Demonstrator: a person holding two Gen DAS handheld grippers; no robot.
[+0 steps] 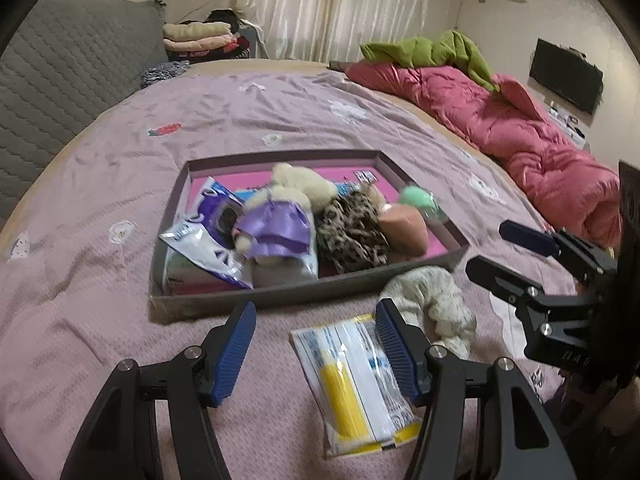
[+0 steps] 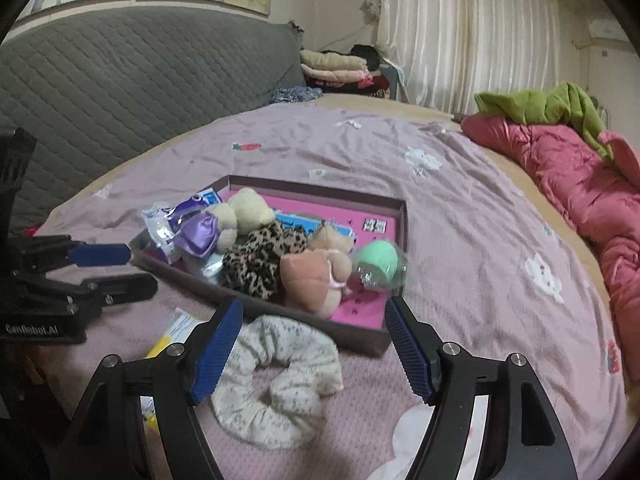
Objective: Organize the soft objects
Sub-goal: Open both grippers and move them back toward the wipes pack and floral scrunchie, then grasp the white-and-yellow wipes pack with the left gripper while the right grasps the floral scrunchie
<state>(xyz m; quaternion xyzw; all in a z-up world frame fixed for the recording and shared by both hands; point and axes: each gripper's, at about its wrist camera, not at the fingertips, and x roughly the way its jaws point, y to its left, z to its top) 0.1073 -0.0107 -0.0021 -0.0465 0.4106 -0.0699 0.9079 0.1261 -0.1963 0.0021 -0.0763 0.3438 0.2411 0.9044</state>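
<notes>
Pink-lined and shallow, the tray (image 1: 422, 266) is seen in the left wrist view lying on the mauve bed cover (image 1: 100, 208), already loaded with plush toys, a leopard-print scrunchie (image 1: 354, 232) and a blue-and-white packet (image 1: 208, 236). Two items lie outside its near wall: a clear packet with a yellow insert (image 1: 356, 384) and a pale scrunchie (image 1: 434, 306). The left hand-held gripper (image 1: 316, 350) is spread wide and grips nothing; its right finger partly overlaps the clear packet. The packet film is judged light and slippery, so it is best pinched across its flat body, not at an edge.

In the right wrist view, the pale scrunchie (image 2: 280, 380) is shown as a gathered fabric ring with a fine speckled print, lying on the bed cover (image 2: 480, 240) just beside the tray's near wall (image 2: 360, 340). The right hand-held gripper (image 2: 314, 346) is fully spread above it and is empty. The scrunchie is judged very light, soft and compressible; one side of the ring should be pinched, since firm closure is tolerated without damage.
</notes>
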